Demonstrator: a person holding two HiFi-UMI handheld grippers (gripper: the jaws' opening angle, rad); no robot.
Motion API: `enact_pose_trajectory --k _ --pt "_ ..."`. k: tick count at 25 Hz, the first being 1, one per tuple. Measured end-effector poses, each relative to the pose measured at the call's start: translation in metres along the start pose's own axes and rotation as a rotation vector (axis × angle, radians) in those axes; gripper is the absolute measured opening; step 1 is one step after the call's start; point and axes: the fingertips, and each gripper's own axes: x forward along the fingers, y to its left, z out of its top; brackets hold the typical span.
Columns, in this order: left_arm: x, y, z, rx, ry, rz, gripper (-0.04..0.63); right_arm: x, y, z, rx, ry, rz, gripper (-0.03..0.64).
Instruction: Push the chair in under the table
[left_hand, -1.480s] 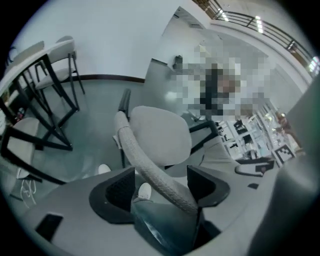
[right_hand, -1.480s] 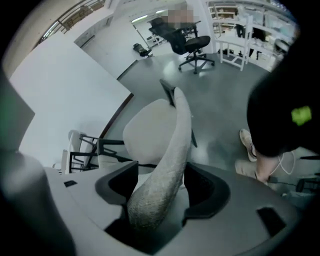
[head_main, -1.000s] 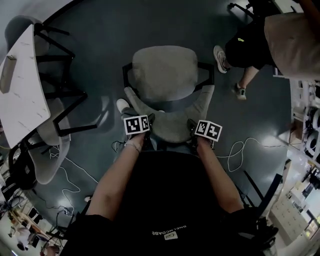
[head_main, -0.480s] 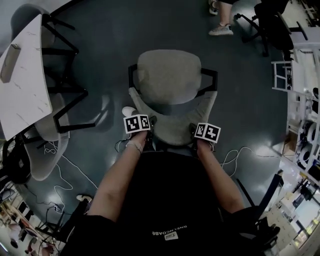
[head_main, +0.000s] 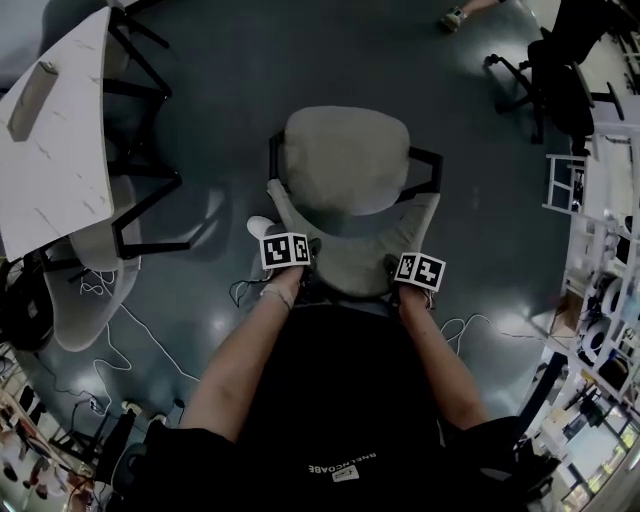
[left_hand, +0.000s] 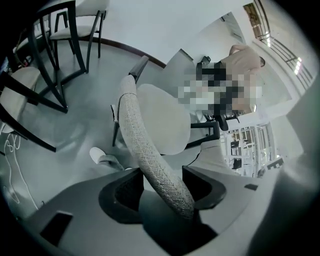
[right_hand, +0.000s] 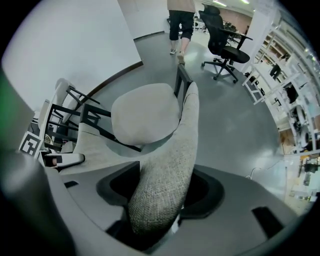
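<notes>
Grey fabric chair with black frame (head_main: 345, 160) on dark floor (head_main: 220, 80), well apart from white marbled table (head_main: 50, 170) at upper left. Table cut off by picture edge. Chair legs hidden under seat. Left gripper (left_hand: 161, 186): jaws have just been closing, now clamped on curved woven backrest (left_hand: 145, 150) rim. Right gripper (right_hand: 159, 192) clenched on same backrest. Head view: marker cubes (head_main: 285, 250) cover both jaw pairs.

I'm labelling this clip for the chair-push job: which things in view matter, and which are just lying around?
Part of the job: grey chair; white table.
Just lying about: black office chair; floor cables; other chair by the table; white rack.
</notes>
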Motion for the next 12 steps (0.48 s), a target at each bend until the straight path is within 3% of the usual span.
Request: enact_pose_trajectory --k 12 --pt "-0.027 0.032 0.050 -0.077 -0.062 0.001 0.244 0.010 0.058 0.047 -0.071 0.011 0.009 0.259"
